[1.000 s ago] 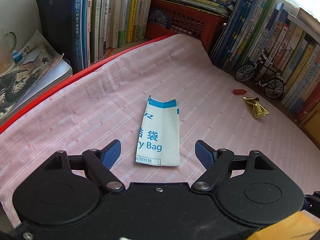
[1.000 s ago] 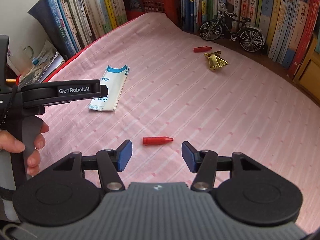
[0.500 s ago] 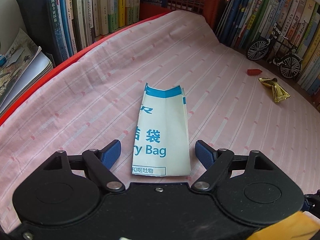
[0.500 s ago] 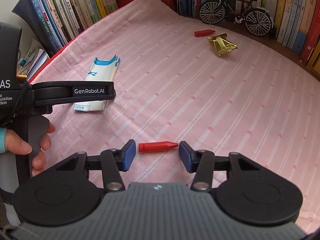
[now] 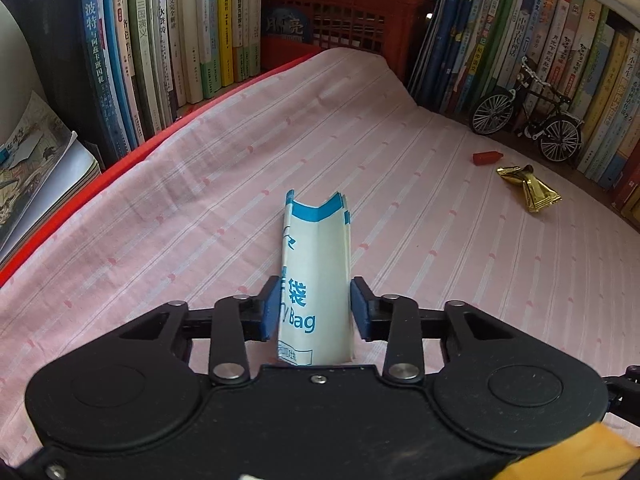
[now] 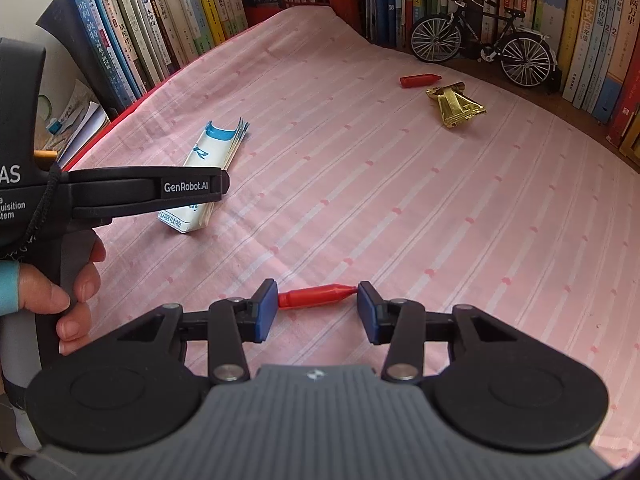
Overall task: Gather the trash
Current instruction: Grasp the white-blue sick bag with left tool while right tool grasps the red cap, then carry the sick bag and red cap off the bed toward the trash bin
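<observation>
On the pink striped cloth (image 5: 400, 208) covering the counter, the left claw (image 5: 316, 312) has narrowed onto a white-and-blue paper bag (image 5: 316, 264), its blue pads pressing both long edges so that the bag bows upward into a trough. Seen from the right wrist, the same bag (image 6: 208, 168) lies beneath the left tool, whose handle is held by a hand (image 6: 68, 292). The right claw (image 6: 317, 310) is partly closed around a small red cap-like piece (image 6: 316, 296) lying crosswise between its pads; the left pad touches the blunt end, and the pointed tip meets the right pad. Farther off, a second red piece (image 6: 420, 80) lies just beside a crumpled gold wrapper (image 6: 456, 104), near a model bicycle (image 6: 480, 48) standing before rows of upright books (image 6: 580, 20).
</observation>
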### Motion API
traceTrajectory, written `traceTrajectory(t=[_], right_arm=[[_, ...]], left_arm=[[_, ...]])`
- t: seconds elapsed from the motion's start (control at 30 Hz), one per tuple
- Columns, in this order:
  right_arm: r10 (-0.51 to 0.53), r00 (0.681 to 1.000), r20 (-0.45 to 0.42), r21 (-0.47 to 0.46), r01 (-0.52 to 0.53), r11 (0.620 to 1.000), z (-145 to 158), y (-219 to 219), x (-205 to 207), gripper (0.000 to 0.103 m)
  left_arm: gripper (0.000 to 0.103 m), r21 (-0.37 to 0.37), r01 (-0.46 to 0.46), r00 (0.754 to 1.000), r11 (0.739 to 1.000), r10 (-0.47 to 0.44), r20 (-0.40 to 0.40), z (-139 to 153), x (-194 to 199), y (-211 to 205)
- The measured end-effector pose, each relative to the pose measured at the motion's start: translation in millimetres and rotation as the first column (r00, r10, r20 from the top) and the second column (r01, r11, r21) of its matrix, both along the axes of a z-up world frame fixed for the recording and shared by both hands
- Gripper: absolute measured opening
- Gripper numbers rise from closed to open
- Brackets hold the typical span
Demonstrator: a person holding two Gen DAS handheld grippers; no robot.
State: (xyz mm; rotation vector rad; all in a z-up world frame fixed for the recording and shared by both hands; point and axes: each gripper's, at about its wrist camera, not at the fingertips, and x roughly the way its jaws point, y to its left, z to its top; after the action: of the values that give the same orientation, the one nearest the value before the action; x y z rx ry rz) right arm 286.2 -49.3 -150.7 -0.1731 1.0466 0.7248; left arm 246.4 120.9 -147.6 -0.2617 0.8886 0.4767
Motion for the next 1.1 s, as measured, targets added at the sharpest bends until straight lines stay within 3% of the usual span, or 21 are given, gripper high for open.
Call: traceTrajectory(t=[0.17,0.57,0.7,1.1], right_arm=[[-0.003,1.000,0.010,0.006,0.003,1.000,8,-3,-2,0.049],[-0.037,0.999,0.028,0.021,0.036,0.999,32,-18,-9,0.049],[-0.073,0.997,0.036,0.032,0.071,0.997,50,-29,-21,0.048],[-0.186,0.971,0.149,0.073,0.177,0.982,114,-71,-67,0.048]], left_arm=[[0.022,-0.013,0.005,1.000,1.000,-0.005,0.012,11,-5,-3],[0.021,-0.023,0.038,0.997,0.999,-0.036,0.065,51,-34,-23],[0.021,-0.058,0.035,0.996,0.998,-0.030,0.085,70,-52,-31],[0.021,-0.052,0.165,0.975,0.985,-0.155,0.161,136,-116,-65]])
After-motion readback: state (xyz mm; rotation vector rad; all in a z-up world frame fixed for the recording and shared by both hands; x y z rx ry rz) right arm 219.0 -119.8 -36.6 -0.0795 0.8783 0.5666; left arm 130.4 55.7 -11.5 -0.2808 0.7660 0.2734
